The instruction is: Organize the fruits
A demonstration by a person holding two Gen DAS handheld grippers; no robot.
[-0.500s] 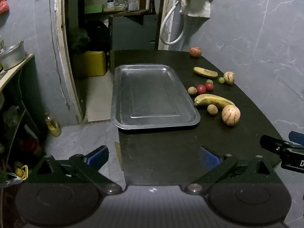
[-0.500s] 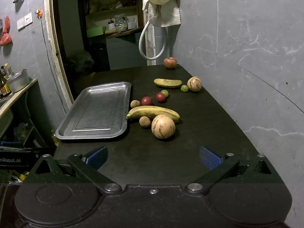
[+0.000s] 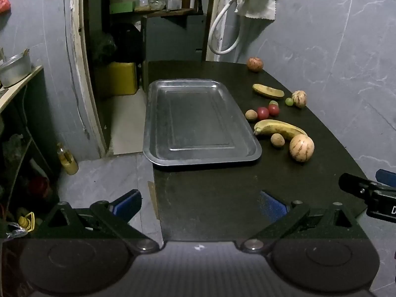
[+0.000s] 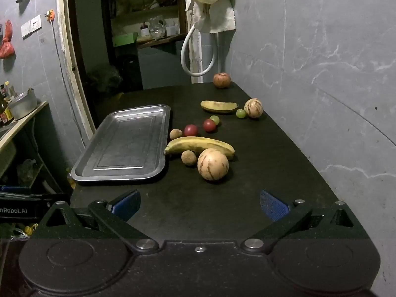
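Yellow and red fruit lies loose on the black desk [image 4: 259, 173], all of it outside the steel tray [image 4: 123, 143], which sits bare at the desk's nine o'clock side. In the right wrist view, the large banana [image 4: 200, 144] lies just off the tray's three o'clock rim, its stem end almost touching that rim. A big striped melon [image 4: 212, 164] sits against the banana at its five o'clock, and a small brown fruit [image 4: 188, 157] rests just at the melon's nine o'clock. At the banana's twelve o'clock stand another small brown fruit [image 4: 176, 133], two red tomatoes [image 4: 190, 130] and a green grape [image 4: 214, 119]. Farther toward twelve o'clock lies a second, spotted banana [image 4: 219, 106], with a second green grape [image 4: 240, 113] and a smaller striped melon [image 4: 253, 108] at its three o'clock. A reddish apple [image 4: 222, 80] stands alone at the desk's far edge by the marble wall [image 4: 309, 61]. The right gripper [image 4: 200, 204] hovers over the desk's near end at six o'clock, spread wide with nothing between its blue pads [image 4: 273, 208]. The left gripper [image 3: 200, 204] is likewise spread wide and empty, hanging over the near nine o'clock corner of the desk, half above the tiled floor [image 3: 104, 180].
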